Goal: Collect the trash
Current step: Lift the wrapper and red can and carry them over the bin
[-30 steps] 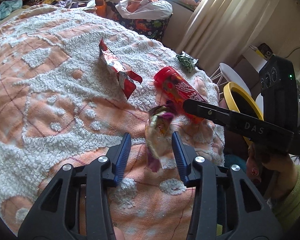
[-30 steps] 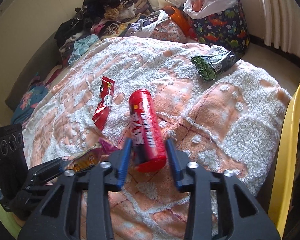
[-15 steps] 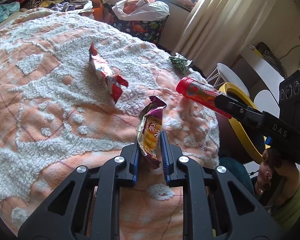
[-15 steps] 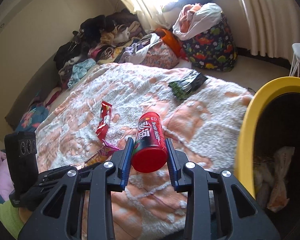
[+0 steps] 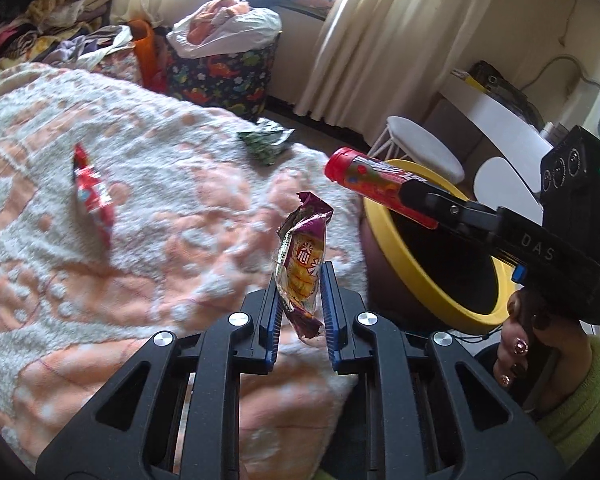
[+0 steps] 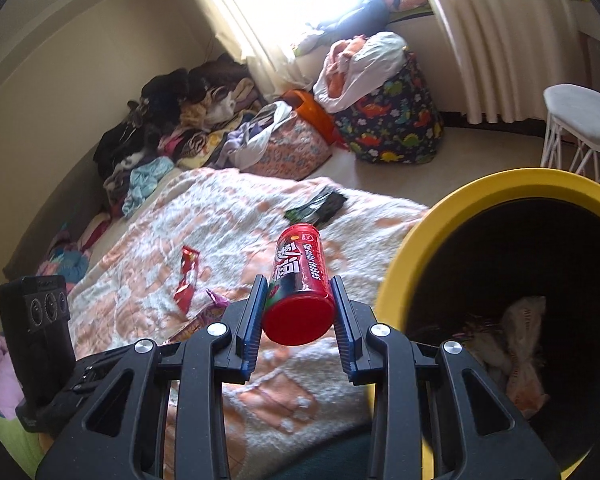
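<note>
My left gripper (image 5: 299, 280) is shut on a purple and yellow snack wrapper (image 5: 302, 256), held upright above the bed. My right gripper (image 6: 298, 292) is shut on a red snack tube (image 6: 298, 284), held in the air just left of the yellow-rimmed bin (image 6: 416, 232). In the left wrist view the tube (image 5: 376, 184) pokes over the bin's rim (image 5: 384, 232). A red wrapper (image 5: 92, 196) and a green wrapper (image 5: 266, 142) lie on the orange and white blanket (image 5: 160, 208). Crumpled trash (image 6: 516, 344) lies inside the bin.
A dinosaur-print bag (image 6: 388, 120) stuffed with clothes stands on the floor by the curtains. Piles of clothes (image 6: 172, 128) line the wall behind the bed. A white stool (image 6: 580, 120) stands beyond the bin.
My left gripper shut on the purple wrapper and lifted it off the blanket. My right gripper lifted the red tube off the bed and carried it right, to the bin's rim.
</note>
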